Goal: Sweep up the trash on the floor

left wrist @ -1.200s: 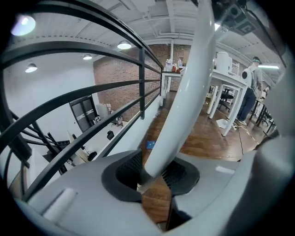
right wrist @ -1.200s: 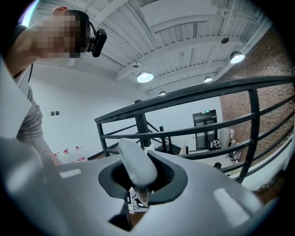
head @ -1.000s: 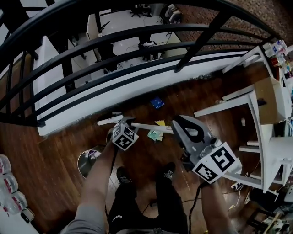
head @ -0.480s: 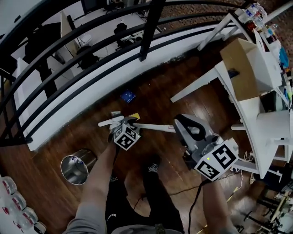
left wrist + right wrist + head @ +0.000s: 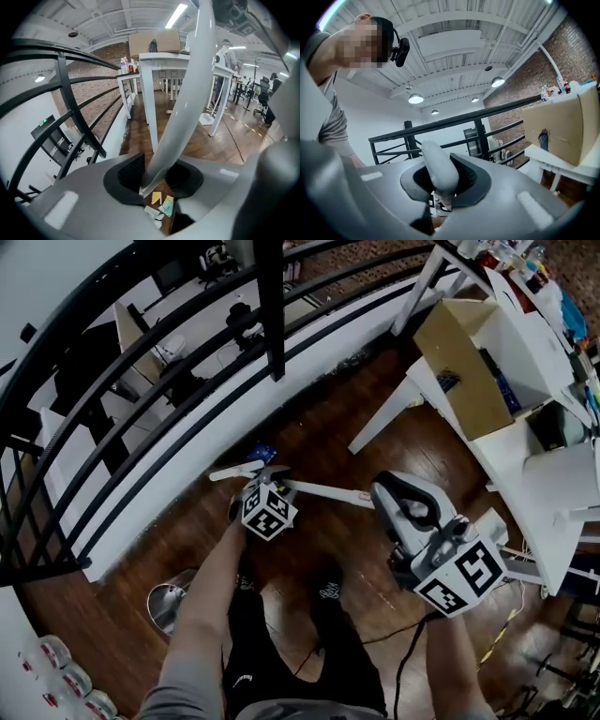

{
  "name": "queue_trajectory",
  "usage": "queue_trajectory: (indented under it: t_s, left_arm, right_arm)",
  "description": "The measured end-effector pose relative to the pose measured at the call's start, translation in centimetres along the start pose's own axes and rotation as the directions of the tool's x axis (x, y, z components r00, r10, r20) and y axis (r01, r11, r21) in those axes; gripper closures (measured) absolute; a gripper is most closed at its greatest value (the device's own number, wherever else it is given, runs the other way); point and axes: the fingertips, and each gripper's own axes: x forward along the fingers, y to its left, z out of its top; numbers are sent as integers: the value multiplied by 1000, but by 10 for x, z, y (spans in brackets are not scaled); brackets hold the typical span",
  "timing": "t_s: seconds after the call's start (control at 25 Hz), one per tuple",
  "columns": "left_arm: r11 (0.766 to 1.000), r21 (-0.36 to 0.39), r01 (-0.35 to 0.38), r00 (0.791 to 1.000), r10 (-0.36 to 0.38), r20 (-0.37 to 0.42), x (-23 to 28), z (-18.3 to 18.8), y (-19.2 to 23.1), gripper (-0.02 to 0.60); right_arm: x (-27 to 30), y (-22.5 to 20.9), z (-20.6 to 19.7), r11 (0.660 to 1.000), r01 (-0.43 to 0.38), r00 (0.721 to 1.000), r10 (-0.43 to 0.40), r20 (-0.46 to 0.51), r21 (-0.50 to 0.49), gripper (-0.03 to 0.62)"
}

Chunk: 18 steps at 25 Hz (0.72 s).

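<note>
My left gripper (image 5: 158, 182) has just been tightening round the white broom pole (image 5: 187, 93). My right gripper (image 5: 442, 186) clamps its grey handle end (image 5: 438, 168). Paper scraps (image 5: 161, 205) lie bottom centre of the left gripper view, so I should sweep low and steadily.

On my feed the railing (image 5: 272, 315) runs along the far side of the floor (image 5: 319, 427), with tables (image 5: 553, 479) on the right and a box (image 5: 459, 367) on one. A bin (image 5: 169, 604) stands near left; paper scraps (image 5: 161, 205) lie at the foot of the pole (image 5: 323, 491).
</note>
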Motion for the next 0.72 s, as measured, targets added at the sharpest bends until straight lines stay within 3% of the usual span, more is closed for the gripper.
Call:
queue_trajectory:
  t_s: [0.28,0.4,0.6,0.72]
  left_arm:
    - [996,73,45,998,-49,44,39,-8,39,480]
    - [997,64,50,997,-53,52,56,-19,51,480]
    - [991,35,132,991,-133,20,72,-35,26,476]
    - [991,29,127,992,-127,-5,69,-42,16,472]
  right_arm:
    - [47,6,-20,993,86,996,-85,17,-85,553]
    - [65,5,-35,990,90,996,-90,8,-106,553]
    - [62,-11,-54,992,112,993,-113,-28,-52,553]
    - [50,-5,-63,995,94,994,-96,-53,-38,553]
